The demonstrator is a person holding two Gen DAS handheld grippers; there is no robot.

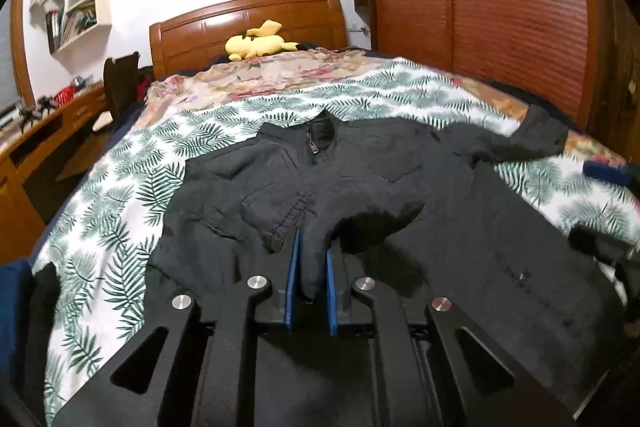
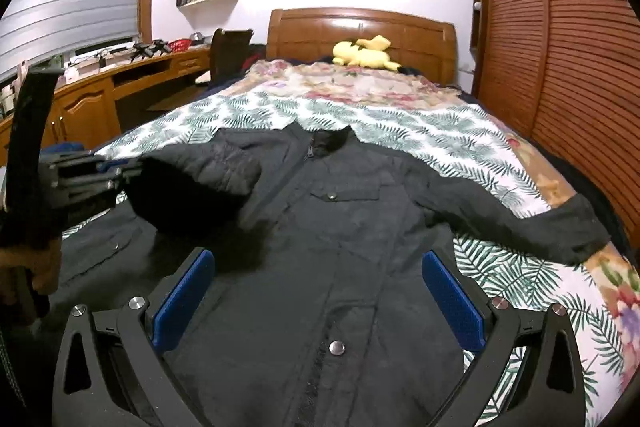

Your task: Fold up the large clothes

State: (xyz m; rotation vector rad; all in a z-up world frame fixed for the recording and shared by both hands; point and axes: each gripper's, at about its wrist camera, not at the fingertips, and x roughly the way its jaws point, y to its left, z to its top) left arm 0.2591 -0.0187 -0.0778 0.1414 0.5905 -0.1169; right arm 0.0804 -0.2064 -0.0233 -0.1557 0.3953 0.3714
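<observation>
Left wrist view: the left gripper (image 1: 312,259) pinches one sleeve (image 1: 320,211) of the black jacket (image 2: 332,227) above its chest on the bed (image 2: 460,147). Right gripper (image 2: 320,291) gapes empty. Other sleeve (image 2: 520,215) seemingly unfolded; most folding remains.

Jacket (image 2: 340,227) on bed (image 2: 460,147), toy (image 2: 366,55) behind
</observation>
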